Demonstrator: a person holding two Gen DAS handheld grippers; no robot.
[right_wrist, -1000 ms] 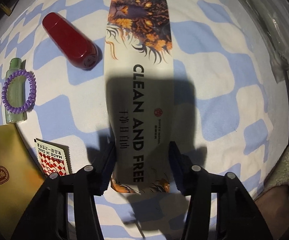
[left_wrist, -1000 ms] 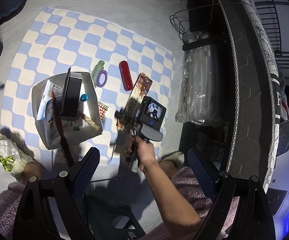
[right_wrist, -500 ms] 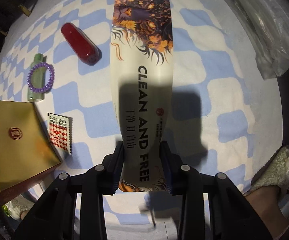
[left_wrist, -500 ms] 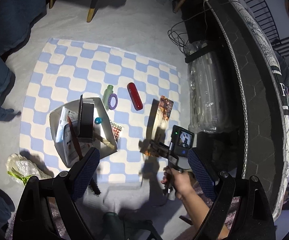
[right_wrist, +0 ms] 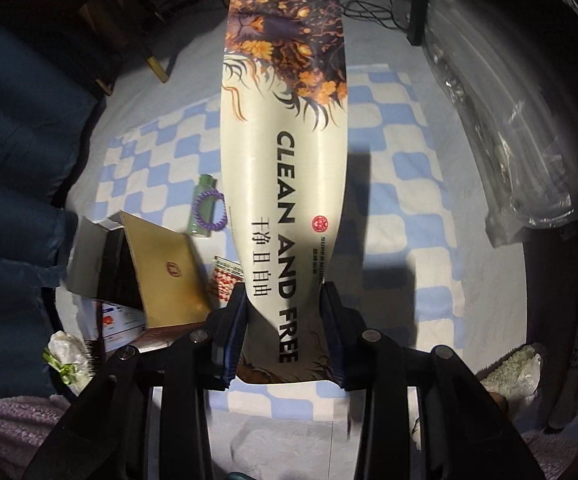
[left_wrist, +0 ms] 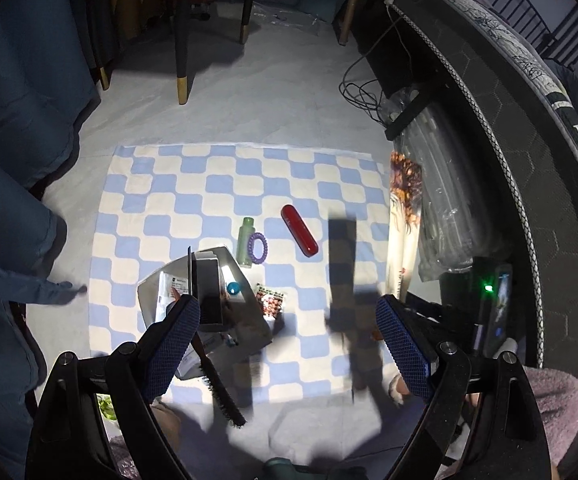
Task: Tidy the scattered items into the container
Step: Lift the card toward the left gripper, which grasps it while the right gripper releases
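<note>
On the floor beside a bed, a blue-and-cream checked cloth (left_wrist: 225, 184) is spread out with small things scattered over it. The right tool (right_wrist: 285, 332) is clamped on the near end of a long flat box (right_wrist: 285, 152) printed "CLEAN AND FREE", its pads pressing the two long edges. The box is lifted clear of the cloth and sticks out forward like a plank — gripped at one end, probably because that end lay closest to the person. In the left view the same box (left_wrist: 403, 216) appears edge-on at the right side of the cloth.

The left tool (left_wrist: 287, 344) hovers high with its blue pads wide apart and nothing between them, seemingly kept out of the way while the other hand works.

The container (left_wrist: 249, 320), a grey open tray, sits near the front left of the cloth. It already holds an upright dark box (left_wrist: 209, 292), some white packets and a small teal ball (left_wrist: 233, 288); a brush (left_wrist: 219, 384) pokes out over its near edge. Waiting on the cloth are a green bottle (left_wrist: 245, 246) with a purple coil hair tie (left_wrist: 258, 246) lying against it, a red cylinder-shaped case (left_wrist: 299, 230), and a red-patterned sachet (left_wrist: 271, 300) just beside the tray.

The long box looks longer than the tray's free space — it may need to go in at a slant.
</note>
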